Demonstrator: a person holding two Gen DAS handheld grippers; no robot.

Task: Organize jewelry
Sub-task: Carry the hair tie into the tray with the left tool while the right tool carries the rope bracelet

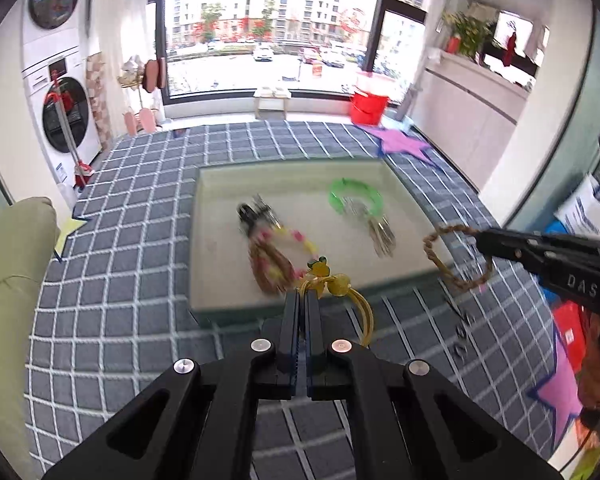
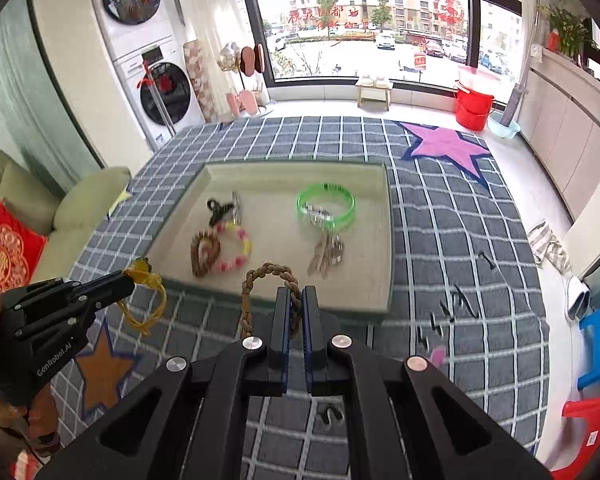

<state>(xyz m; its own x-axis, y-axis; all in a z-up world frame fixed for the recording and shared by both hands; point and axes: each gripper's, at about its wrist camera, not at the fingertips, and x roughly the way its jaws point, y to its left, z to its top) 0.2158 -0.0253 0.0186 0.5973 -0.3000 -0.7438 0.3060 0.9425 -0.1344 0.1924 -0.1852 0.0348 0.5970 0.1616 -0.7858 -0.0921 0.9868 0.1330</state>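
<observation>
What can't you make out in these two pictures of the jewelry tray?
- Left wrist view: the pieces in the tray are smeared by motion blur; the silvery bundle by the green bangle can't be identified.
- Left wrist view: the tray's near edge is partly hidden by the left gripper.
- Right wrist view: small dark items on the rug are blurred and too small to name.

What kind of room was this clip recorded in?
Probably a home, in a laundry or balcony area used as living space: stacked washer and dryer, a sofa, a checked rug holding the jewelry tray, and a big window onto apartment blocks.
</observation>
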